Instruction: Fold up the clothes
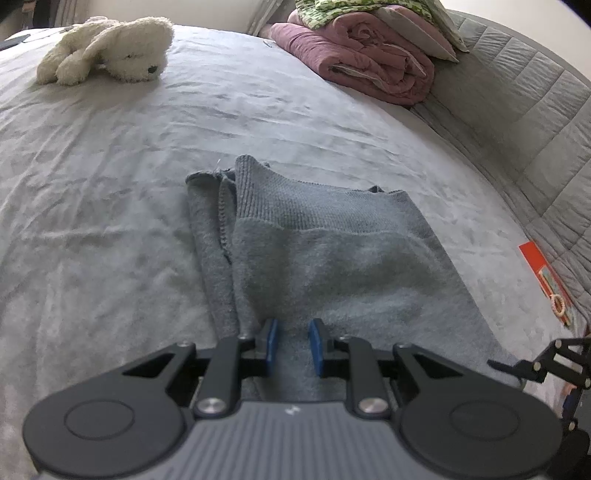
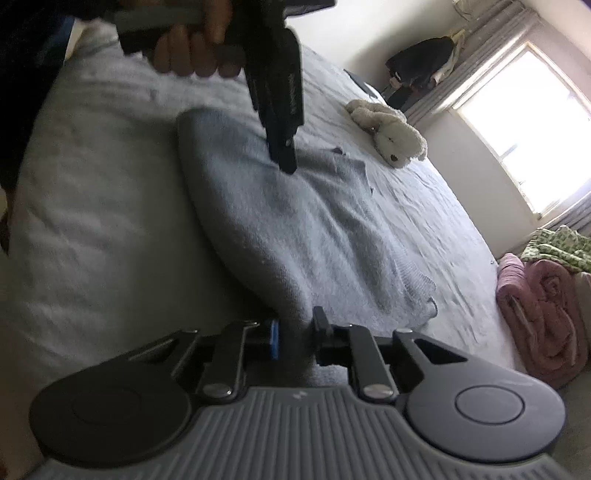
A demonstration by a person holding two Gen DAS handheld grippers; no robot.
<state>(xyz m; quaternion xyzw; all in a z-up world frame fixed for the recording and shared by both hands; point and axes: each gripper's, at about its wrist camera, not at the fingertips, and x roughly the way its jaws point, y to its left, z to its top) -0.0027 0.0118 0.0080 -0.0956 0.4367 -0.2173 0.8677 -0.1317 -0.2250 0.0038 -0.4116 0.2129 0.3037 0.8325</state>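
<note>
Covering the whole bed is a pale grey sheet point(image 1: 110, 184), creased in long shallow wrinkles; on it, near the front edge, lies the grey knitted sweater point(image 1: 332, 266), folded into a rough rectangle with its ribbed hem at the far end. Both grippers grasp it: the left gripper point(image 1: 294, 345) has its blue pads point(image 1: 272, 341) pinched on the near edge of the cloth, and the right gripper point(image 2: 293, 338) is clamped on a bunched corner of the same sweater point(image 2: 288, 221), the fabric rising between its fingers. From the right wrist view a person's hand point(image 2: 192, 55) is seen holding the left gripper's handle, its black fingers pointing down onto the garment. Farther back on the sheet a cream plush dog point(image 1: 110, 51) lies on its side, well apart from the sweater; at the head end a rolled mauve quilt point(image 1: 365, 62) sits under green patterned bedding point(image 1: 351, 11), against a grey quilted headboard point(image 1: 535, 122). A bright window point(image 2: 532, 125) with grey curtains lights the room; dark clothes point(image 2: 421, 62) are heaped in the far corner beside it.
</note>
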